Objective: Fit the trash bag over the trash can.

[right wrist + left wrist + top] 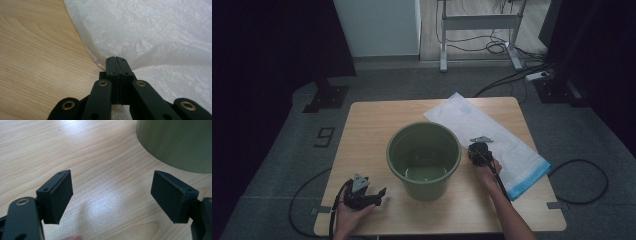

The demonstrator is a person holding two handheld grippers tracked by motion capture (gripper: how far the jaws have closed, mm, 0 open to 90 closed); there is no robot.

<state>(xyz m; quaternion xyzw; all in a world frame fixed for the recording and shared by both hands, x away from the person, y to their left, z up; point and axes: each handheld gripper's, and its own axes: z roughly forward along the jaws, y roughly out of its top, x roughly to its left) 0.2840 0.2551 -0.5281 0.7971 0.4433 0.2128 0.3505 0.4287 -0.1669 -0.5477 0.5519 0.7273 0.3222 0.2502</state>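
The right gripper [116, 60] has its 2 black jaws pressed flat together on the edge of a thin, translucent white plastic bag [160, 32], and the film puckers and lifts into a small ridge where it is pinched. That hold looks meant to raise 1 layer of the bag off the wood, probably to open it. In the high view this gripper [479, 150] sits right of centre, at the bag's near long edge and just beside the round dark-green plastic bucket [424, 160].

The left gripper [111, 195] has its jaws spread wide with nothing between them, only bare wood below. In the high view it [379, 194] rests low at the lower left of the frame, near the bucket's base, seemingly waiting to help.

The bag [492, 142] lies flat and slanted from upper centre toward the lower right of the frame, crinkled, with a light-blue band along its lower-right end. The bucket stands upright at the middle of the pale wooden square table [367, 130], and its inside appears empty.
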